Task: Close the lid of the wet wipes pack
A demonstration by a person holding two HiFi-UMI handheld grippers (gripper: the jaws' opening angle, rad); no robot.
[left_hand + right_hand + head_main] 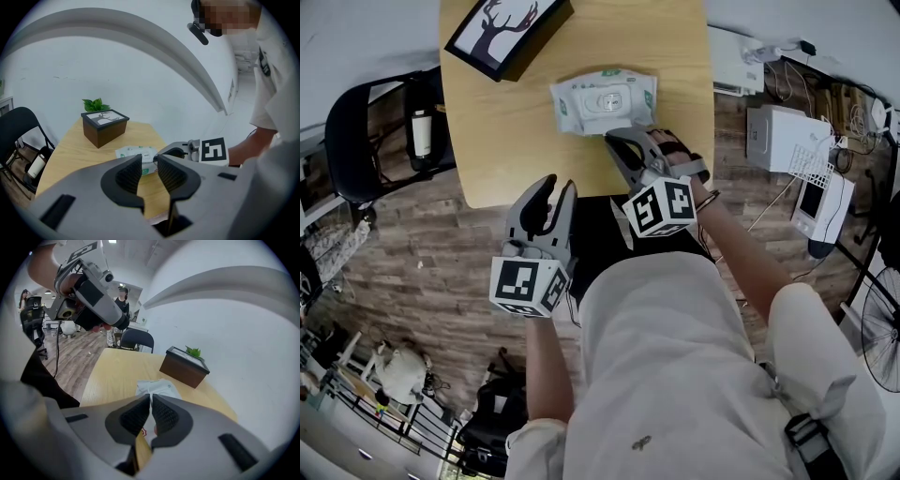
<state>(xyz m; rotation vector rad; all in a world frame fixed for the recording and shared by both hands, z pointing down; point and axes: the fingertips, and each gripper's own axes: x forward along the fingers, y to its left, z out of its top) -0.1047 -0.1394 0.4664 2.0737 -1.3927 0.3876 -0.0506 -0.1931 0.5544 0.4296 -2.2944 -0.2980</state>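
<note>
- Head view: showing the wet wipes pack (602, 101) lying flat on the table (516, 141), toward its far right; lid too small for judging its seating.
- Hiding the pack's near edge under the right gripper (614, 141), jaws all but pressed together, pinching nothing discernible.
- Hovering the left gripper (559, 184) over the table's near edge, well apart from the pack, jaws spread and empty.
- Cropping the dark box (508, 30) at the frame's top; leaving bare wood left of the pack.
- Left gripper view: masking the pack's near part behind spread jaws.
- Right gripper view: glimpsing the pack through a thin slit between the jaws; showing open tabletop left of the pack, with the box beyond.
</note>
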